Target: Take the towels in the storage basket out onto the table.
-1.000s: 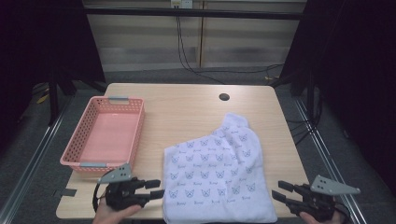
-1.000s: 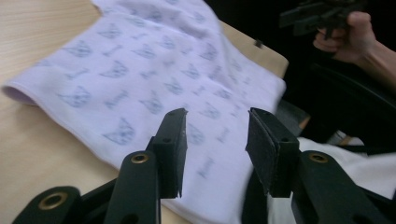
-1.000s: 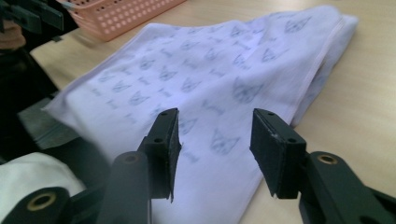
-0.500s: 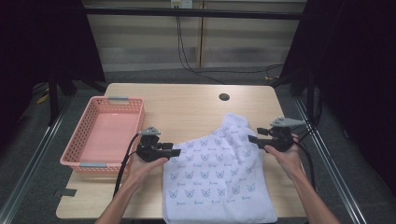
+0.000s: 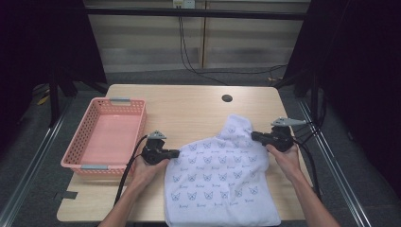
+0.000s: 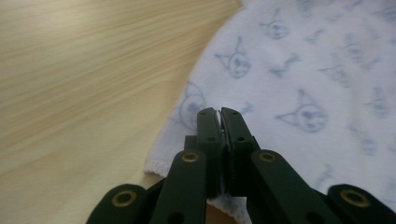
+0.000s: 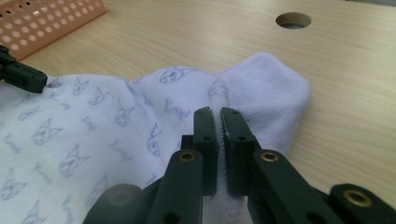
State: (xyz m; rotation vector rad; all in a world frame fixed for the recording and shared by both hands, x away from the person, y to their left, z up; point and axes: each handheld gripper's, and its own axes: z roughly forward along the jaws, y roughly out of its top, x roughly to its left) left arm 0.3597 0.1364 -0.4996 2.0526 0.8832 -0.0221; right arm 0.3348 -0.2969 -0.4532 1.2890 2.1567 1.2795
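A white towel (image 5: 220,175) printed with small blue cat faces lies crumpled on the near half of the wooden table (image 5: 189,109). My left gripper (image 5: 177,153) sits at the towel's left edge. Its jaws have just been closing and now pinch the hemmed edge of the towel (image 6: 303,70) at the left gripper (image 6: 219,112). My right gripper (image 5: 254,136) is at the towel's right edge near the raised far corner. Its jaws have also just been closing, and the right gripper (image 7: 218,112) clamps a fold of the towel (image 7: 116,126).
A pink plastic basket (image 5: 137,118) stands empty at the table's left. A round cable hole (image 5: 227,98) is in the tabletop at the far middle. Cables trail from both grippers. In the right gripper view, the left gripper (image 7: 21,73) reaches in beside the basket (image 7: 42,18).
Both hands have moved from the table's near edge forward to the towel's two side edges. The jaws of both grippers have closed onto the cloth.
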